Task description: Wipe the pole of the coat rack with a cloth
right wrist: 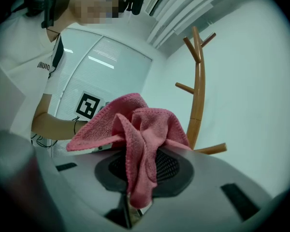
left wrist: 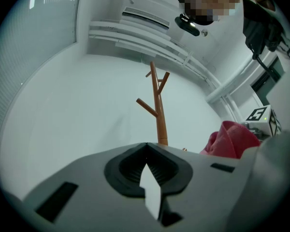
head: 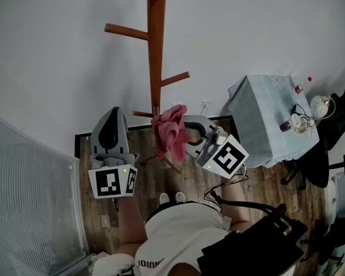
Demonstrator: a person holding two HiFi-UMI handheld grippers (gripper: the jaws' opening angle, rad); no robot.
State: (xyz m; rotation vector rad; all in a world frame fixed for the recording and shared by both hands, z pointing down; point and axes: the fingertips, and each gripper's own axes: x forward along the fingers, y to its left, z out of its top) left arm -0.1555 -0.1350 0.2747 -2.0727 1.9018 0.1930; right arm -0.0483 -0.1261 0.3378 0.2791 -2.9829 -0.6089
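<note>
The brown wooden coat rack pole [head: 156,50] stands upright against the white wall, with short pegs branching off it. My right gripper [head: 185,126] is shut on a crumpled pink cloth [head: 169,129], which hangs just at the lower part of the pole. In the right gripper view the cloth [right wrist: 135,129] drapes over the jaws of that gripper [right wrist: 137,170], and the pole [right wrist: 197,95] rises close behind it. My left gripper [head: 114,115] hangs to the left of the pole, shut with nothing in it. In the left gripper view, the left gripper [left wrist: 146,149] points at the pole [left wrist: 159,115].
A table under a pale blue cover [head: 264,119] stands to the right with a bottle and small items on it. A black chair [head: 325,148] is beyond it. A ribbed white panel [head: 23,200] fills the left. The person's feet [head: 172,198] stand on the wood floor.
</note>
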